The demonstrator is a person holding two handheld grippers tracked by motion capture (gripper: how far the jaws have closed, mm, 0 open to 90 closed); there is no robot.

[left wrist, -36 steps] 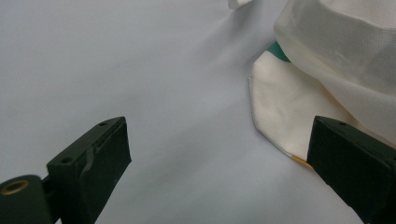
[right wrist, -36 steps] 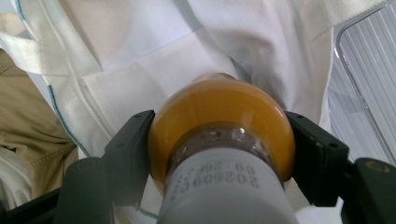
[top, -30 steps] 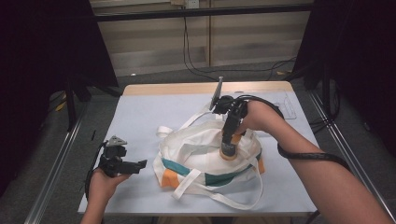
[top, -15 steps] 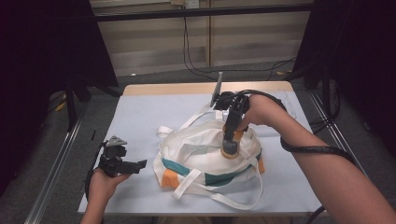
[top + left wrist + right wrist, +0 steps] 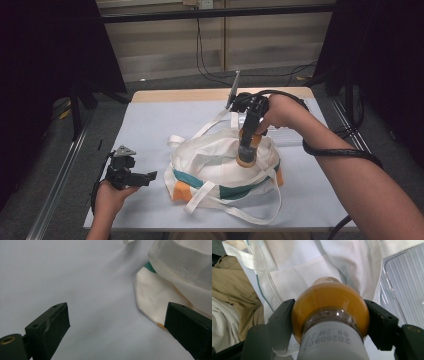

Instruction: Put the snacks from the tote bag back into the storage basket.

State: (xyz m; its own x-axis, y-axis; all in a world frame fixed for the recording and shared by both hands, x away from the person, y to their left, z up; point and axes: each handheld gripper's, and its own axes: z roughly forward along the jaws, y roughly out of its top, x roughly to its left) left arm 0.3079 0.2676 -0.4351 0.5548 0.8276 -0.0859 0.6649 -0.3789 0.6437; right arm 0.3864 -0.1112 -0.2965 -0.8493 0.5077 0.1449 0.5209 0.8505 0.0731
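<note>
Right gripper view looked straight down the length of an orange juice bottle (image 5: 329, 307), its white cap at the bottom centre of the frame and its rounded body above that, with the jaws of the right gripper (image 5: 329, 322) clamped on either flank just below the shoulder. Beyond the bottle's far end, in the upper half of that frame, lay the white tote bag (image 5: 317, 262), so the bottle's long axis ran from the jaws down toward the cloth. A clear ribbed tray (image 5: 404, 287) sat at the right edge, and tan fabric filled the left.

From the high view the same bottle (image 5: 247, 147) stood near upright at centre frame, base at or just above the bag's crumpled top (image 5: 210, 160); whether it touched could not be told. The right hand (image 5: 280, 112) held it from above, plainly the nearer one. The left gripper (image 5: 131, 176) rested at lower left, well apart from the bag, jaws spread wide with nothing between them, as its own view showed over bare tabletop (image 5: 82, 290).

Farther up the frame, the pale grey table covering (image 5: 165, 120) ended at a wooden edge, then dark flooring, trailing cables and a slatted wall.
</note>
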